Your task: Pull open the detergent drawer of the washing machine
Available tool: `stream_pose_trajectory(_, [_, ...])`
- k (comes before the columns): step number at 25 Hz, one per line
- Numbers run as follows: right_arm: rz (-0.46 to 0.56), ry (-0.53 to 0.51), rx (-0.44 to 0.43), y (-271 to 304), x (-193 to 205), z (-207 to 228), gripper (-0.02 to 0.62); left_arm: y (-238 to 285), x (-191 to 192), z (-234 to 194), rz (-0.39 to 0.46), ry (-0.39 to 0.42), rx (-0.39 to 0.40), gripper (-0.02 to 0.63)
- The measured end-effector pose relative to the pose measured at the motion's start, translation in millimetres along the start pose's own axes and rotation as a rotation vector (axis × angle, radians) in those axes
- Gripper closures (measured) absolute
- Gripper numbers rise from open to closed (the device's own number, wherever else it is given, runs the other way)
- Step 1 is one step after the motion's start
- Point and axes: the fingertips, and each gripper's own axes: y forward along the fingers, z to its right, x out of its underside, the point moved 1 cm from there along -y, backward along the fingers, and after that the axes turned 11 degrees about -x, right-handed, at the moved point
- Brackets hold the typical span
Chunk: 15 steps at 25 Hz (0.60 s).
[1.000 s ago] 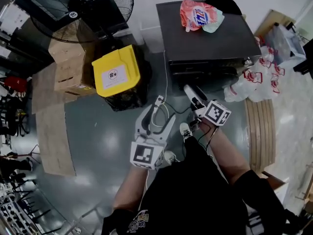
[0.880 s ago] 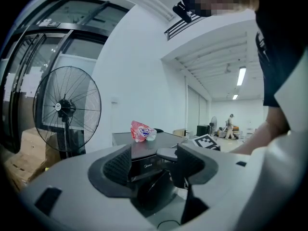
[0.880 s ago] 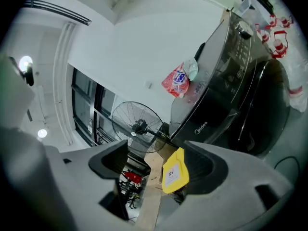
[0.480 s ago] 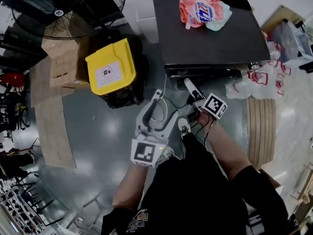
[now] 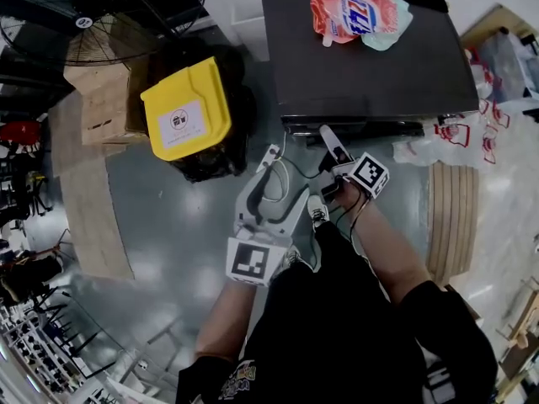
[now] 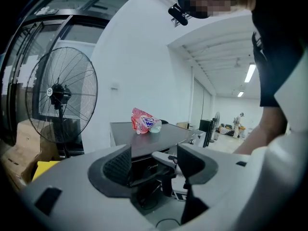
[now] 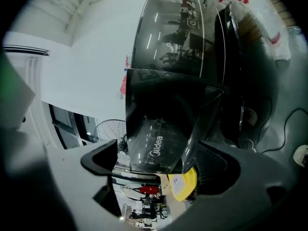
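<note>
The dark grey washing machine (image 5: 370, 74) stands at the top of the head view, with a pink detergent pouch (image 5: 354, 11) lying on it. My right gripper (image 5: 327, 137) reaches the machine's front edge. In the right gripper view the glossy black drawer front (image 7: 154, 148) printed "Midea" lies between the jaws of my right gripper (image 7: 161, 162). Those jaws are opening and the pads do not press on it. How far out the drawer stands I cannot tell. My left gripper (image 5: 282, 171) hangs open and empty left of the right one. The left gripper (image 6: 154, 162) faces the machine (image 6: 144, 141).
A yellow-lidded bin (image 5: 184, 116) sits left of the machine, with cardboard boxes (image 5: 101, 108) and a big floor fan (image 5: 101, 7) beyond it. White plastic bags (image 5: 472, 133) lie at the machine's right. A cable (image 5: 290, 154) runs across the floor below the front.
Both grippers have drawn closer to the machine's front, the right one up to its front edge. The head view has shifted so that the machine sits higher in the picture.
</note>
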Motion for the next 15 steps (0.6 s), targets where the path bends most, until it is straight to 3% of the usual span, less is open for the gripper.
stream_pose_trajectory(12, [0.016, -0.015, -0.011, 17, -13, 14, 0.081, 28, 9, 0, -0.029, -0.023, 0.023, 0.334])
stream_pose_trajectory(15, [0.008, -0.043, -0.016, 17, -15, 11, 0.124, 29, 10, 2, -0.029, -0.025, 0.031, 0.334])
